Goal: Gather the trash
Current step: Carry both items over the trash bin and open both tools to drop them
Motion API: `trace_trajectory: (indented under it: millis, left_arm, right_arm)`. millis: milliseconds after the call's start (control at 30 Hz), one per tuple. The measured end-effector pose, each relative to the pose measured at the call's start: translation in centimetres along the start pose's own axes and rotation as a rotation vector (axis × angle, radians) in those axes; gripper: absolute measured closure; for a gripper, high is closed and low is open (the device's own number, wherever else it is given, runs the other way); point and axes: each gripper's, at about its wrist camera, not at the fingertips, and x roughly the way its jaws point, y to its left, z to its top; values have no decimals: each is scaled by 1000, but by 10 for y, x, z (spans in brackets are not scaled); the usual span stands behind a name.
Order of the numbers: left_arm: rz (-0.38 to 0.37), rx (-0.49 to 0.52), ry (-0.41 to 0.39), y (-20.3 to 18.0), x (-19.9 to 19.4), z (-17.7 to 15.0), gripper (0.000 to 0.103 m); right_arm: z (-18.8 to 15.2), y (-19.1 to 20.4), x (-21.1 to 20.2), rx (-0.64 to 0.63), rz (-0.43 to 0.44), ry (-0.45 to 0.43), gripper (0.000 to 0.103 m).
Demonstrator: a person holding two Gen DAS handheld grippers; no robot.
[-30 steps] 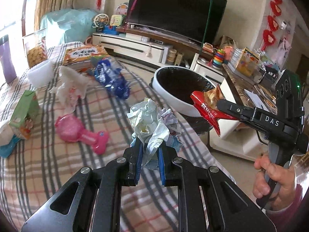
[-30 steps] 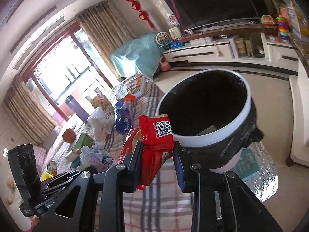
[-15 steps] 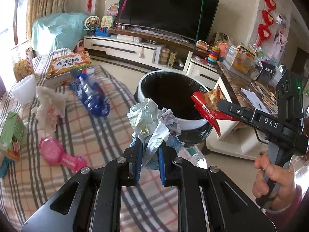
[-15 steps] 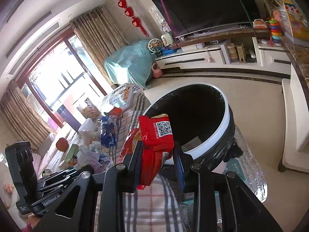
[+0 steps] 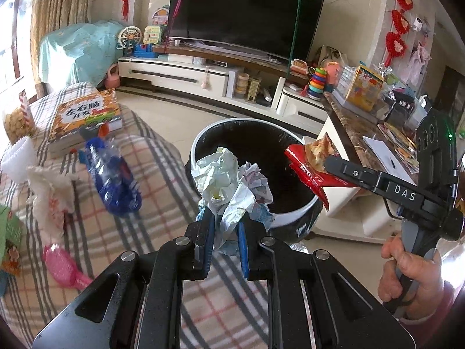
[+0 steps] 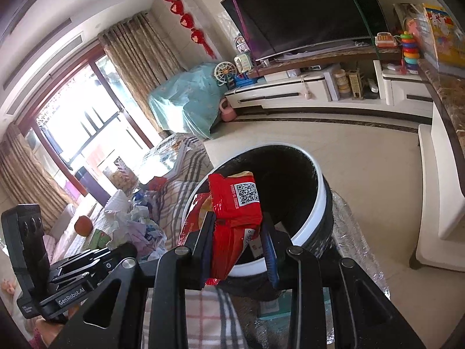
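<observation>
My left gripper (image 5: 223, 234) is shut on a wad of crumpled white paper (image 5: 229, 186) and holds it at the near rim of the black trash bin with a white rim (image 5: 255, 145). My right gripper (image 6: 239, 240) is shut on a red snack wrapper (image 6: 234, 212) with a QR code, held over the bin's (image 6: 314, 180) near edge. In the left wrist view the right gripper (image 5: 334, 164) holds the wrapper (image 5: 311, 168) over the bin's right side. The left gripper with the paper (image 6: 136, 226) shows at the lower left of the right wrist view.
On the plaid cloth (image 5: 162, 157) lie a crushed blue bottle (image 5: 112, 177), a white plastic bag (image 5: 49, 192), a pink brush (image 5: 64, 267), a green carton (image 5: 10, 238) and a book (image 5: 84, 116). A white TV stand (image 5: 203, 78) and a marble counter (image 5: 357, 128) stand beyond.
Both grippers have moved toward the bin with their loads. The bin now lies closer and lower in both views. Both grips are unchanged.
</observation>
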Motion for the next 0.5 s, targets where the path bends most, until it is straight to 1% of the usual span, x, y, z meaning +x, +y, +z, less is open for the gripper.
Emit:
trace_trajectory:
  millis: [500]
  left_arm:
    - [-1, 22, 31, -12, 38, 26, 90]
  right_arm:
    - [24, -11, 19, -12, -25, 11, 72]
